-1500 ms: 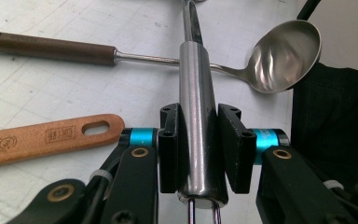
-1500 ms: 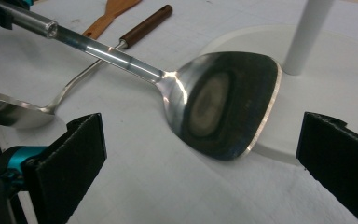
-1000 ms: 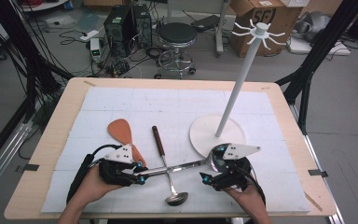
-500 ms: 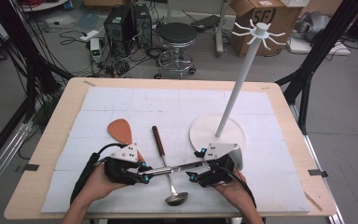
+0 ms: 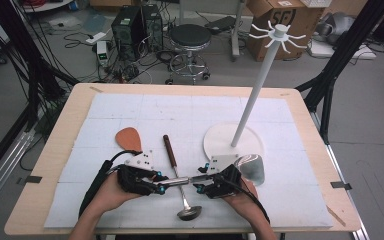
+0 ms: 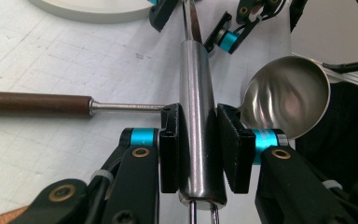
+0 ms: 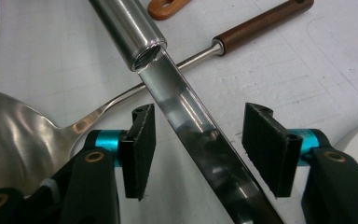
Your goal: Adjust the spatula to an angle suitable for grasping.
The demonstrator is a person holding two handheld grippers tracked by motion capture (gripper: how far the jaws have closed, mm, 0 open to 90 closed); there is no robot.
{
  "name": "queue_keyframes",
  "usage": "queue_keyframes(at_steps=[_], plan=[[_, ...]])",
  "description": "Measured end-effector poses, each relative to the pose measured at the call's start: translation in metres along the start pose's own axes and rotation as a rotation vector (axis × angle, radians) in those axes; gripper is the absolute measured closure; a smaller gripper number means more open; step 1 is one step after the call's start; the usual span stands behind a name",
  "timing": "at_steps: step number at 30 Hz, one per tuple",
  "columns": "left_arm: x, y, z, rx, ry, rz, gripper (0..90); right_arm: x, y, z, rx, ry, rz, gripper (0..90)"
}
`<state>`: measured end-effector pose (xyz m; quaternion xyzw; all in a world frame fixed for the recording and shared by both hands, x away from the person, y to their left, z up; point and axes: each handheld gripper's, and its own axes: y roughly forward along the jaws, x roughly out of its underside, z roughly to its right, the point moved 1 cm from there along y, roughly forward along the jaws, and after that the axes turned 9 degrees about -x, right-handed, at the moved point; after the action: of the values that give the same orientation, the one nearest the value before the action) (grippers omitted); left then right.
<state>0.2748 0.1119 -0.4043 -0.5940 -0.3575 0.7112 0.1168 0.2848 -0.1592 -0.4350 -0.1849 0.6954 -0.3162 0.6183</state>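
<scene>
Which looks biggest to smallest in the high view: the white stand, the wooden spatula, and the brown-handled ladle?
1. White stand, tallest by far.
2. Brown-handled ladle, long and thin.
3. Wooden spatula, though its handle is partly hidden.

A brown-handled ladle (image 5: 175, 172) lies near the table's (image 5: 50, 165) front edge, bowl toward that edge. A wooden spatula (image 5: 128, 138) rests left of it. A white hook stand (image 5: 252, 95) rises right of centre.

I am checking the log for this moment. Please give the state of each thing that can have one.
Left gripper: shut on the steel handle.
Right gripper: open, jaws just closing around the flat shank.
Ladle: lying on the table.
Rack: upright, hooks bare.
</scene>
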Motion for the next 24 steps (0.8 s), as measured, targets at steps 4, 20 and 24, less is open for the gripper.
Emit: queue_keyframes(at_steps=[4, 20, 24], plan=[[-0.0016, 0.0002, -0.0002, 0.001, -0.002, 0.003, 71.1, -0.0008, -0.0006, 0.0013, -0.006, 0.007, 0.011, 51.6], [-0.0056, -0.0023, 0.0011, 0.012, -0.015, 0.044, 70.1, -0.0001, -0.0063, 0.0036, -0.063, 0.055, 0.025, 55.1], [-0.0063, -0.0027, 0.0012, 0.013, -0.02, 0.05, 69.4, -0.0001, -0.0075, 0.0042, -0.081, 0.06, 0.026, 56.1]])
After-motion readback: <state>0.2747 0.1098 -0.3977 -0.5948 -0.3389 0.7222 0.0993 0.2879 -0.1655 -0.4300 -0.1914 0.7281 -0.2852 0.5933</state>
